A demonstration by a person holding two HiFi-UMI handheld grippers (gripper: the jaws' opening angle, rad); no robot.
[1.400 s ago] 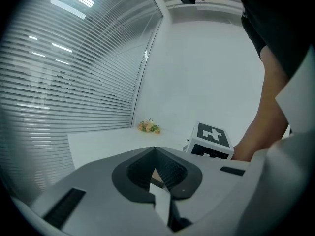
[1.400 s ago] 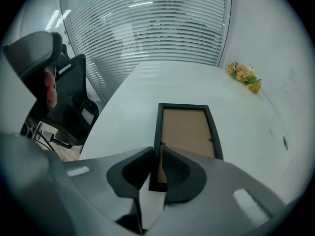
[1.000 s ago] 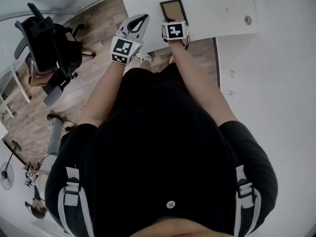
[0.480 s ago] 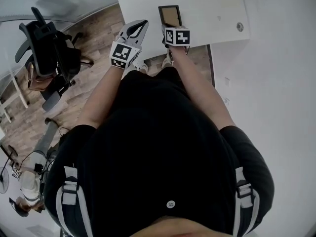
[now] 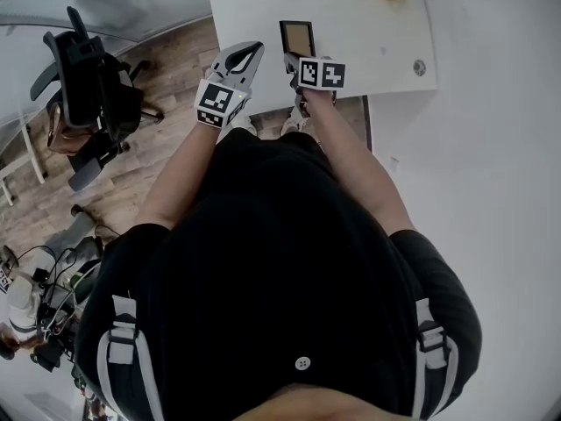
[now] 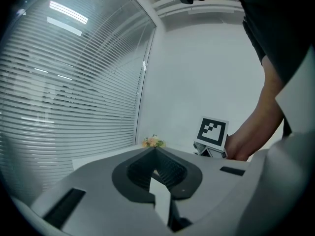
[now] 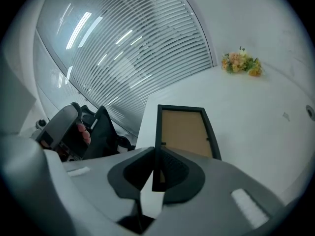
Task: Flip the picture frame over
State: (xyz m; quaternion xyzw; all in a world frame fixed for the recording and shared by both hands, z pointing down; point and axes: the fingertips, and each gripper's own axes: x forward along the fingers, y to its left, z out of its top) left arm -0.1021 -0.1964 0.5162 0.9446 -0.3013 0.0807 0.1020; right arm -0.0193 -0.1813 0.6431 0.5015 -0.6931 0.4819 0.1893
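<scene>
The right claw [image 7: 155, 151] is gripping the picture frame's [image 7: 184, 132] near edge by the bench [image 7: 256, 112] edge; the left claw [image 6: 155, 150] is hanging closed and empty.

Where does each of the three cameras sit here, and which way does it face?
Head view: on the person's head, looking steeply down at their torso, both forearms, the left gripper, the right gripper and the picture frame on the white table.
Left gripper view: rides the left gripper, looking nearly level over shut jaws towards blinds and wall; the right forearm shows.
Right gripper view: rides the right gripper, tilted down along jaws shut on the picture frame's near edge.
Shared: both gripper views show the flowers.
</scene>
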